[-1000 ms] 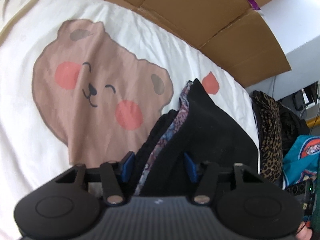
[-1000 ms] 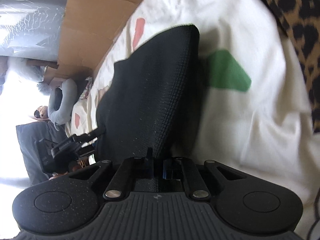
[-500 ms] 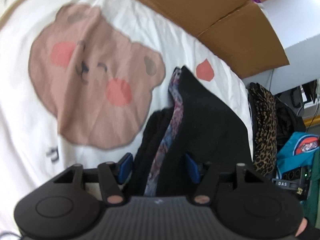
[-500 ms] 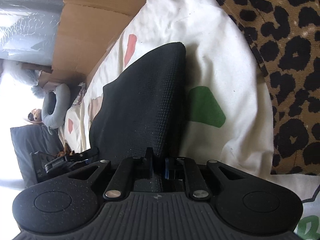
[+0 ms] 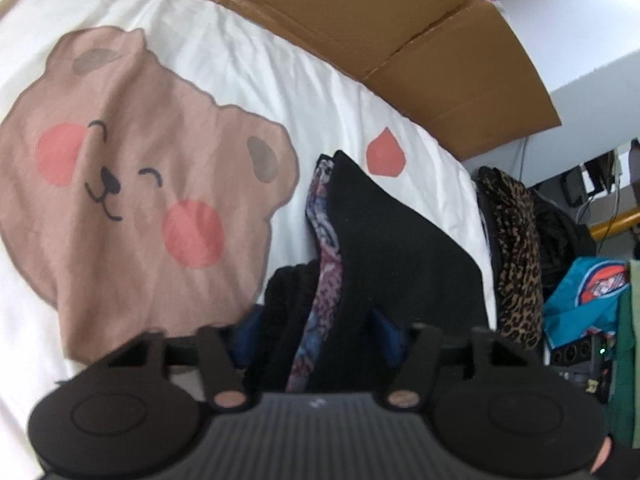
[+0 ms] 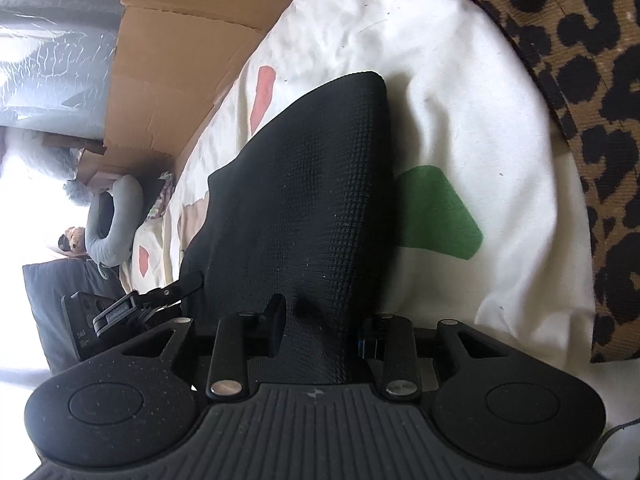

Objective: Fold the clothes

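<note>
Black garment [image 5: 400,264] is folded into a thick wedge on the white bedsheet [image 5: 240,64], lying just right of the big brown bear print [image 5: 132,184], with a purple patterned lining [image 5: 326,240] showing along its left edge and a fuzzier black layer [image 5: 288,304] beside that. From the right wrist view the same black garment [image 6: 304,208] shows a fine ribbed knit, tapering to a rounded corner near a green patch [image 6: 436,216] printed on the sheet. Left gripper [image 5: 310,328] straddles the near end of the stack: blue pads [image 5: 382,326] sit on either side of the layers, jaws closing, fabric between them, but can't tell if the pads are pressing yet since the left one is buried and blurred. Right gripper [image 6: 320,330] has the near end of the knit between its fingers [image 6: 274,320]; jaws opening, the left finger touching or just off the cloth, a gap on the right side, so it reads as released. The left gripper's body is visible low left in the right wrist view. Leopard-print fabric [image 6: 580,80] lies just past the sheet's right edge, same leopard-print fabric [image 5: 516,240] hangs off the bed edge in the left view. Flattened cardboard [image 5: 380,20] lines the far side of the bed. A grey neck pillow [image 6: 116,220] lies at the far end. A teal bag [image 5: 588,300] sits on the floor beside the bed
</note>
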`<state>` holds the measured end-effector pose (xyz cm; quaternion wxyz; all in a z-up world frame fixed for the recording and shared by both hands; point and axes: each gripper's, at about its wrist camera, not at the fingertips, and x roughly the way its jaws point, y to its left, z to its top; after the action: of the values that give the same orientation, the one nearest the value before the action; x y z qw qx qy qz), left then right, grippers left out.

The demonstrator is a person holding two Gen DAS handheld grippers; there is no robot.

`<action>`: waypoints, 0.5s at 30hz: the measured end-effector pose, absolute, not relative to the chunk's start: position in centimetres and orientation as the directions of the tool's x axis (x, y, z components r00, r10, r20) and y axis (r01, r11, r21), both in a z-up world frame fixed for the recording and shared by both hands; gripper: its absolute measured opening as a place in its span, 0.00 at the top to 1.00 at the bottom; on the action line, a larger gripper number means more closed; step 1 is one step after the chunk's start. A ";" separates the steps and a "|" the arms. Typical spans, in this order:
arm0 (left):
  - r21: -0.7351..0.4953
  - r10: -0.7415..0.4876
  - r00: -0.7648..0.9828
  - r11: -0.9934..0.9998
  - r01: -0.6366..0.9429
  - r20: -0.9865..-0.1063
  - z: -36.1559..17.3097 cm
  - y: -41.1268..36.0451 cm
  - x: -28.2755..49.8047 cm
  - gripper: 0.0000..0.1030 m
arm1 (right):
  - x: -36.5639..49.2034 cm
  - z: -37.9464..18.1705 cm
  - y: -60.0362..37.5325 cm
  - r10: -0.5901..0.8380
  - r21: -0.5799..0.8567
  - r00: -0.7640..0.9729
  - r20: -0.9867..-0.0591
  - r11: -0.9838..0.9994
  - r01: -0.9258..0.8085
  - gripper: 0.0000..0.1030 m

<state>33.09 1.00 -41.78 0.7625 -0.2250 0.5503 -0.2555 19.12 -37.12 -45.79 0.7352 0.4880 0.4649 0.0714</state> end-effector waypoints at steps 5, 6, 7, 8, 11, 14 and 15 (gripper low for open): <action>-0.670 -0.673 0.252 0.734 0.113 -0.695 -41.8 2.1 33.3 0.57 | 19.0 -45.7 -37.6 0.555 0.786 0.565 -0.611 0.510 0.349 0.67; -0.675 -0.677 0.250 0.730 0.108 -0.692 -41.8 2.2 33.4 0.56 | 18.9 -45.7 -37.7 0.554 0.787 0.567 -0.610 0.508 0.350 0.67; -0.676 -0.677 0.250 0.729 0.107 -0.692 -41.8 2.3 33.4 0.54 | 18.9 -45.7 -37.8 0.553 0.788 0.570 -0.608 0.506 0.351 0.67; -0.675 -0.677 0.252 0.730 0.107 -0.692 -41.8 2.3 33.4 0.51 | 18.8 -45.7 -37.9 0.552 0.789 0.571 -0.607 0.504 0.352 0.67; -0.666 -0.674 0.256 0.735 0.129 -0.693 -41.7 2.1 33.6 0.43 | 18.9 -45.9 -38.1 0.554 0.793 0.574 -0.603 0.496 0.354 0.67; -0.667 -0.678 0.262 0.731 0.142 -0.687 -41.9 2.1 33.9 0.43 | 19.0 -46.2 -38.0 0.557 0.799 0.580 -0.595 0.485 0.354 0.66; -0.674 -0.684 0.260 0.725 0.140 -0.682 -42.1 2.0 34.0 0.43 | 19.0 -46.3 -38.0 0.558 0.802 0.582 -0.591 0.480 0.355 0.66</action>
<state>33.95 2.04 -42.05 0.7531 -0.2503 0.5435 -0.2733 19.02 -38.01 -46.34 0.7321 0.5052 0.4516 0.0693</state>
